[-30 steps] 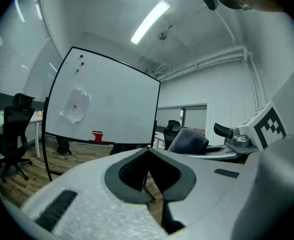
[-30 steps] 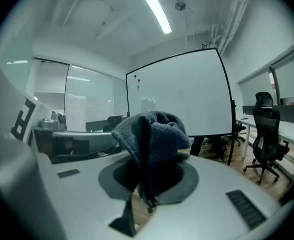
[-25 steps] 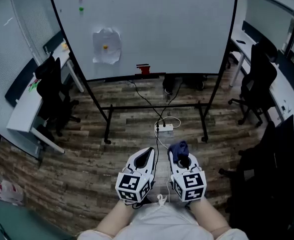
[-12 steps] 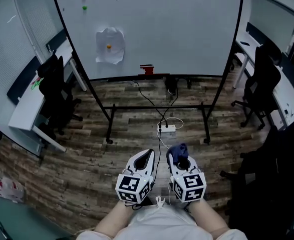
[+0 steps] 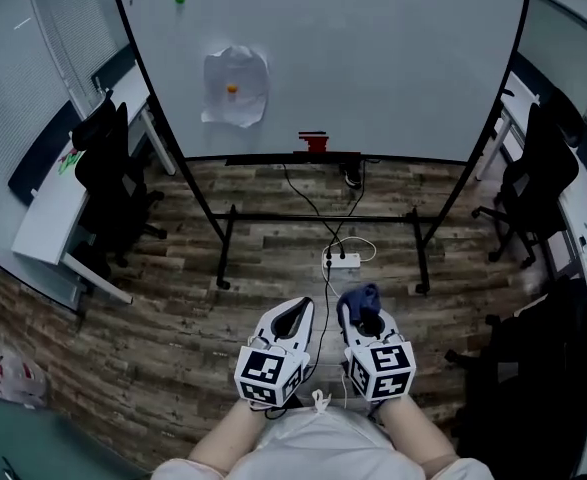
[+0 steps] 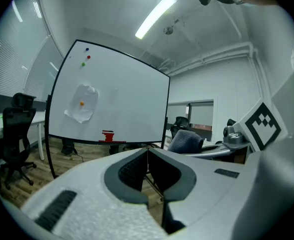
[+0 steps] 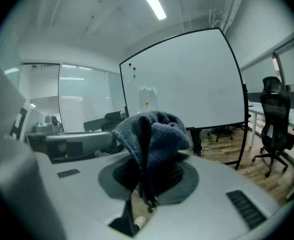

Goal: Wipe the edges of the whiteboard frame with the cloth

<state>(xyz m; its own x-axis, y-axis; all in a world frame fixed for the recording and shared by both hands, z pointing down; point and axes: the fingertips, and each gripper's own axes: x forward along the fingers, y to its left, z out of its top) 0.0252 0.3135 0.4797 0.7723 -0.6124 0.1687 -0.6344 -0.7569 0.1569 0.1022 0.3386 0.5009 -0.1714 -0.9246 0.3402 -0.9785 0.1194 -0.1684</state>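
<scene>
While the person stands well apart from the whiteboard [image 5: 393,58], both grippers are held low and close to the body, so the wiping itself has not yet begun. The right gripper [image 7: 148,181] is clamped on the cloth [image 7: 154,131], a dark blue-grey bundle that rises up out of its jaws. In the head view it shows as a small dark lump at the front of this gripper. The left gripper [image 6: 147,156] has its jaws pressed together with nothing between them.

The black frame [image 5: 263,159] goes around the white surface and continues down into a stand on the wooden floor [image 5: 173,298]. A crumpled paper [image 5: 235,86] is fixed on the board. A red object [image 5: 314,142], perhaps an eraser, sits at the lower edge. A power strip [image 5: 341,261] with cables lies on the floor between the person and the stand.

I judge that the step in hand is the approach to the board. The next move calls for going forward past the cables, raising the right gripper, and bringing the cloth flat against one edge of the frame before sliding along it. On the lower edge, the red object will probably be in the way.
</scene>
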